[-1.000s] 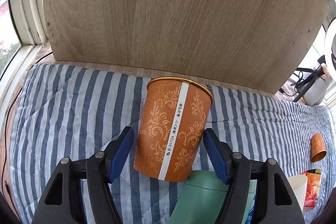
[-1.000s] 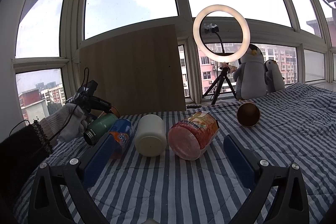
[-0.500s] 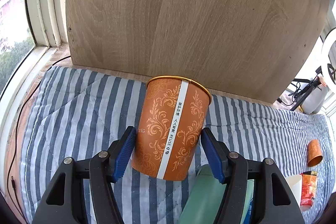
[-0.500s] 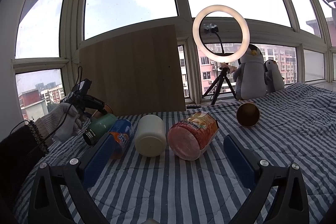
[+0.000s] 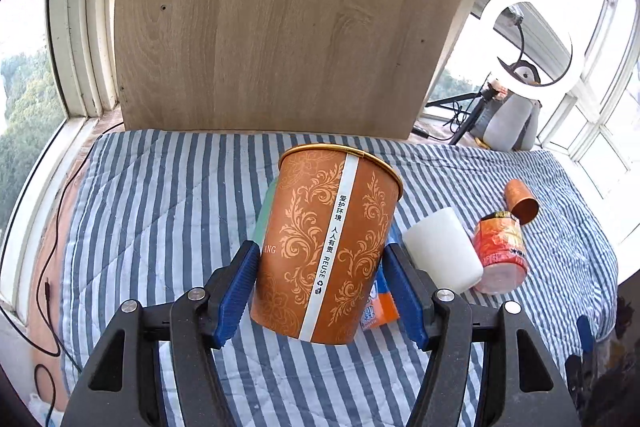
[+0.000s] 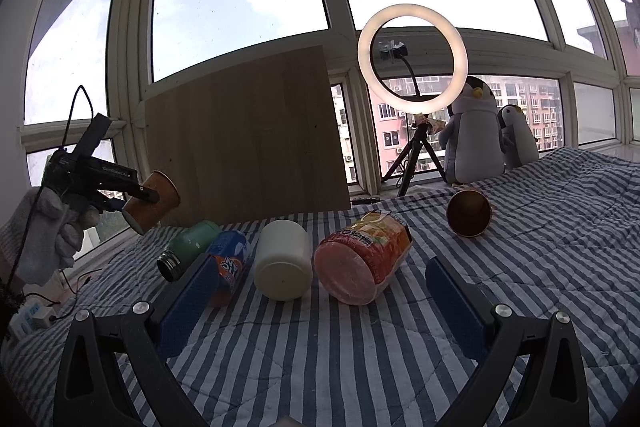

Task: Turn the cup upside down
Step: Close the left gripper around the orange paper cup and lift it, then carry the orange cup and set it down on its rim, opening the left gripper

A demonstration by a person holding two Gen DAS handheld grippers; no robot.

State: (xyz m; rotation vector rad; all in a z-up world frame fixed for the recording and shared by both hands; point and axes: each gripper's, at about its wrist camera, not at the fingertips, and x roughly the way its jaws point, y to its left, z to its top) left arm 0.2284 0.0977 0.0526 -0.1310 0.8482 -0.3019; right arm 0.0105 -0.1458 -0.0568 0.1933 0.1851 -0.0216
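Note:
My left gripper [image 5: 320, 291] is shut on an orange paper cup [image 5: 326, 247] with a gold floral pattern and a white stripe. It holds the cup in the air above the striped bed cover [image 5: 160, 211], rim pointing away from me. In the right wrist view the held cup [image 6: 151, 201] is tilted, rim up and to the right, at the far left. My right gripper [image 6: 320, 303] is open and empty, low over the cover, in front of a white cup [image 6: 283, 263] lying on its side.
Lying on the cover are a green bottle [image 6: 188, 249], a blue-orange can [image 6: 229, 263], a noodle tub [image 6: 362, 261] and a small brown cup [image 6: 468, 213]. A wooden board [image 6: 248, 143], a ring light [image 6: 412, 57] and plush penguins [image 6: 474, 139] stand at the back.
My left gripper closed on the orange cup and lifted it off the cover. It has swung right, so the lying cups and tub now show. The right gripper has not moved.

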